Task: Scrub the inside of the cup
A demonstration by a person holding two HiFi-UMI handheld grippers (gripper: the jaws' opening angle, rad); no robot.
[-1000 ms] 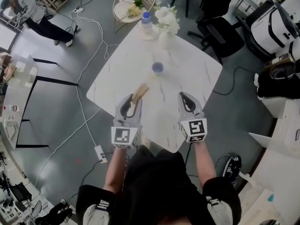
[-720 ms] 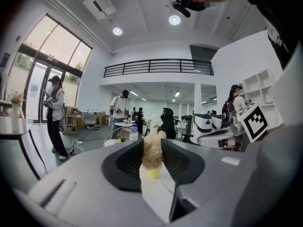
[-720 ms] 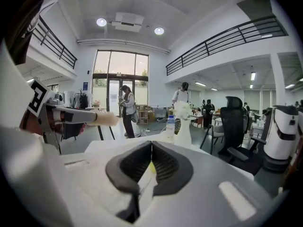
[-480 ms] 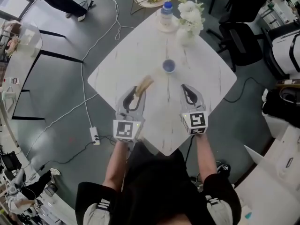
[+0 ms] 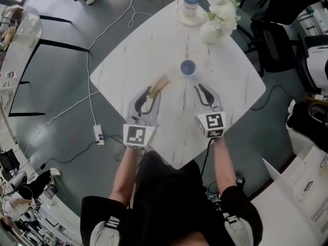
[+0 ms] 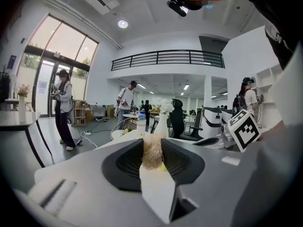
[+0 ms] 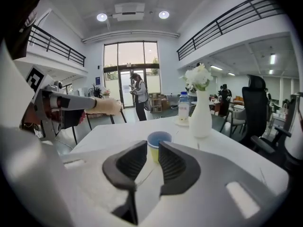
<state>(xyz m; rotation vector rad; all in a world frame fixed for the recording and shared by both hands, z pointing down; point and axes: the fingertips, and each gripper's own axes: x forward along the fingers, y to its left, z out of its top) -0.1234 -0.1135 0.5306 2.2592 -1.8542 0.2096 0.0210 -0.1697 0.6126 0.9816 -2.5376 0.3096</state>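
A small blue cup [image 5: 188,67] stands upright near the middle of the white marble table [image 5: 133,55]. My left gripper [image 5: 148,92] hovers to the cup's near left, shut on a tan fibrous scrub brush [image 5: 161,82] whose head sticks out past the jaws. In the left gripper view the brush [image 6: 152,155] is pinched between the pads. My right gripper [image 5: 200,88] hangs just short of the cup on the near right. Its jaws have just been opening and stand a narrow gap apart with nothing between them. The cup [image 7: 158,138] shows beyond them in the right gripper view.
A white vase of flowers [image 5: 218,14] and a water bottle [image 5: 191,1] on a saucer stand at the table's far corner. A black chair [image 5: 277,40] is to the right. A power strip [image 5: 97,134] and cables lie on the floor at left. People stand in the distance.
Both grippers have moved forward over the table and closer to the cup, the left one still holding the brush.
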